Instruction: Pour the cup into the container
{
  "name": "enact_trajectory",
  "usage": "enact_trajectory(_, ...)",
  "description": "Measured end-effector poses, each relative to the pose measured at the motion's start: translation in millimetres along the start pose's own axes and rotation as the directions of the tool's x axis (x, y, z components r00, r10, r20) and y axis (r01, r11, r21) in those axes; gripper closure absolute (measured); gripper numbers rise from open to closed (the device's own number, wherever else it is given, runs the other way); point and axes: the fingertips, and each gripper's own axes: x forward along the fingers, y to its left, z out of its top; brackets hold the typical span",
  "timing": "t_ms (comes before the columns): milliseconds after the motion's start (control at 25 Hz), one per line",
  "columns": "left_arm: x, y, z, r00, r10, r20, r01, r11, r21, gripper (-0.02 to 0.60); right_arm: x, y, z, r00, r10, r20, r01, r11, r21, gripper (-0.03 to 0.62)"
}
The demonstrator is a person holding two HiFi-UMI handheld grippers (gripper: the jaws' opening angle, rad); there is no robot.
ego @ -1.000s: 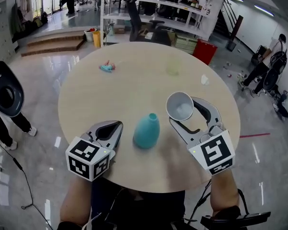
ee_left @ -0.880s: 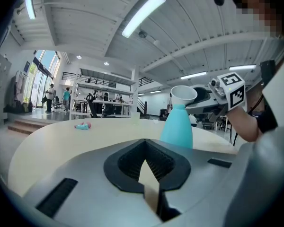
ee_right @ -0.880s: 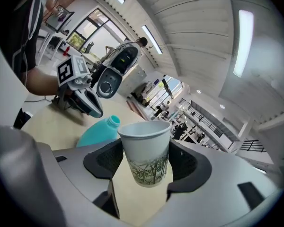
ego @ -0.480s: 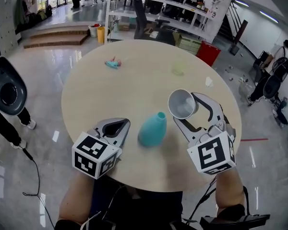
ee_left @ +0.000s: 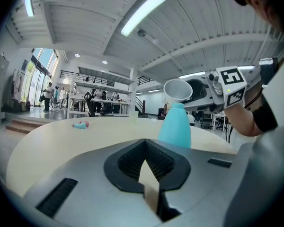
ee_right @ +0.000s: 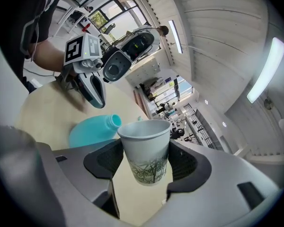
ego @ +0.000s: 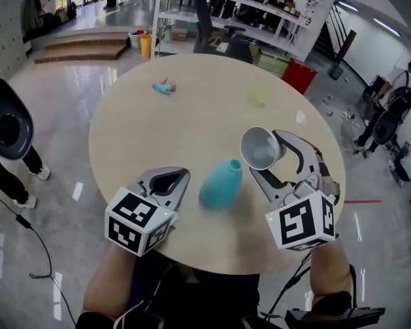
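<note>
A teal narrow-necked container stands near the table's front middle; it also shows in the left gripper view, container, and the right gripper view, container. My right gripper is shut on a white paper cup with a green print, cup. The cup is tilted, its mouth turned toward the container's neck, and hangs just right of and above it, cup. My left gripper rests shut and empty on the table left of the container, its fingertips pressed together.
On the round beige table, a small teal-and-pink object lies at the far left. A pale green cup and a white scrap sit at the far right. Shelving, a red bin and people stand beyond.
The right gripper has tipped the cup from nearly upright toward the container and brought it closer to the neck. The left gripper has stayed shut beside the container.
</note>
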Motion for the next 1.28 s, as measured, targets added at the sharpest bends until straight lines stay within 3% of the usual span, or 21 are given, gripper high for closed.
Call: enact_trajectory(1280,2.2,-2.2,1.6,1.0,-0.005,0.005,0.005,1.0,0.004,0.589,0.4,1.7,8.1,0.996,-0.052,-0.068,0.034,0.97,-0.239,0.29)
